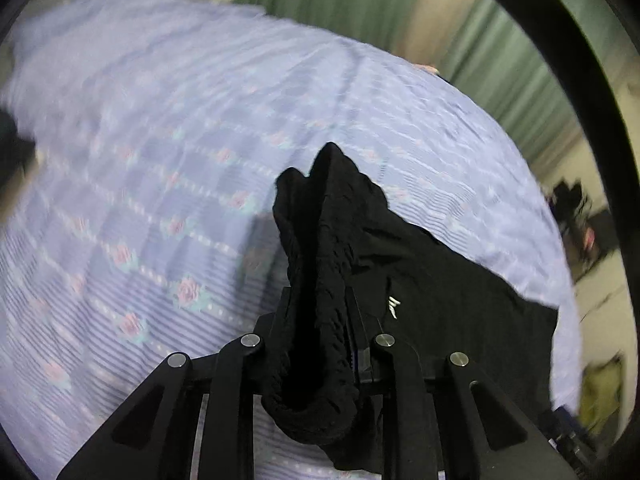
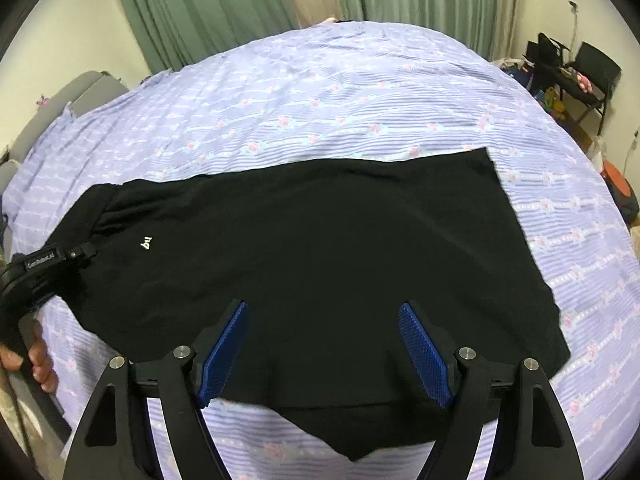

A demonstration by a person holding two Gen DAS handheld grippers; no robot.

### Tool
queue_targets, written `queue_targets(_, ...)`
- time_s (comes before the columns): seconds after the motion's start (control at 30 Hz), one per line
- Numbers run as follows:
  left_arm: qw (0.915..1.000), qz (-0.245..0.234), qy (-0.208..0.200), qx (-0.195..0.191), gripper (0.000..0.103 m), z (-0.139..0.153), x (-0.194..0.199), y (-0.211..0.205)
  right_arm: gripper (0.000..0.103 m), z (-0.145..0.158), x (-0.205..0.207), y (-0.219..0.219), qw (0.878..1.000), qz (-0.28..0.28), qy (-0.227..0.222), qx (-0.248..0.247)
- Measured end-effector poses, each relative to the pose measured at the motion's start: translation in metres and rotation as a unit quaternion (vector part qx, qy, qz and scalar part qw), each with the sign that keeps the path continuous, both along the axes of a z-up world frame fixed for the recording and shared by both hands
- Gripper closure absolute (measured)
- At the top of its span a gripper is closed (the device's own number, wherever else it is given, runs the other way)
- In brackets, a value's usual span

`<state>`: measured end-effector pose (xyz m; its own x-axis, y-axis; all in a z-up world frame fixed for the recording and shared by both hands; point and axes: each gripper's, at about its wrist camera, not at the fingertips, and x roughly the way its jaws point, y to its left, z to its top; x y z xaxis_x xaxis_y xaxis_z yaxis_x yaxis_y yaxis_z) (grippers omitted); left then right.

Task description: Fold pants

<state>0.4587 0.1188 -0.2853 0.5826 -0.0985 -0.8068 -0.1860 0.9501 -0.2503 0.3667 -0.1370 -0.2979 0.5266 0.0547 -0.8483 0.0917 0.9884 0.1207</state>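
Note:
Black pants with a small white logo lie spread flat across a lilac flowered bedsheet. In the left wrist view the ribbed waistband is bunched up between the fingers of my left gripper, which is shut on it and holds it lifted off the sheet. The right wrist view shows that left gripper at the pants' left end, with a hand on its handle. My right gripper hovers open over the near edge of the pants, blue pads wide apart and nothing between them.
Green curtains hang behind the bed. A black chair and a cluttered desk stand at the far right, and a grey padded piece sits off the bed's left side. An orange object is on the floor at right.

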Motion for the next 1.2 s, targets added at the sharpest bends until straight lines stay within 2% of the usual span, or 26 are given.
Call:
queue_targets(0.1,0.9983,-0.022,-0.017,0.052,0.081,0.029,0.004,-0.033,0.025,0.011,-0.010,-0.023,1.000,-0.017,-0.008,-0.003)
queue_targets(0.13,0.9973,-0.027,-0.021,0.064,0.081,0.035,-0.007,-0.035,0.025,0.015,-0.012,-0.030,1.000,-0.022,-0.012,-0.004)
queue_targets(0.27,0.9896,-0.058,-0.041,0.125,0.081,0.070,-0.007,-0.094,0.025,0.031,-0.023,-0.064,0.999,-0.044,-0.028,-0.013)
queue_targets(0.33,0.9885,-0.070,-0.054,0.123,0.081,0.081,-0.020,-0.106,0.025,0.038,-0.027,-0.082,0.998,-0.057,-0.034,-0.011)
queue_targets(0.47,0.9852,-0.115,-0.073,0.105,0.081,0.096,-0.021,-0.163,0.025,0.049,-0.034,-0.117,0.995,-0.085,-0.046,0.001)
queue_targets(0.67,0.9781,-0.175,-0.074,0.086,0.081,0.088,-0.015,-0.237,0.025,0.060,-0.046,-0.164,0.993,-0.106,-0.057,0.004)
queue_targets(0.77,0.9737,-0.206,-0.060,0.077,0.081,0.076,-0.013,-0.279,0.025,0.059,-0.056,-0.182,0.992,-0.116,-0.055,-0.009)
queue_targets(1.1,0.9607,-0.273,0.007,0.048,0.081,0.020,-0.009,-0.371,0.025,0.036,-0.085,-0.224,0.986,-0.165,-0.025,-0.026)
queue_targets(1.2,0.9539,-0.297,0.023,0.035,0.074,0.009,-0.011,-0.389,0.025,0.031,-0.092,-0.229,0.984,-0.172,-0.018,-0.029)
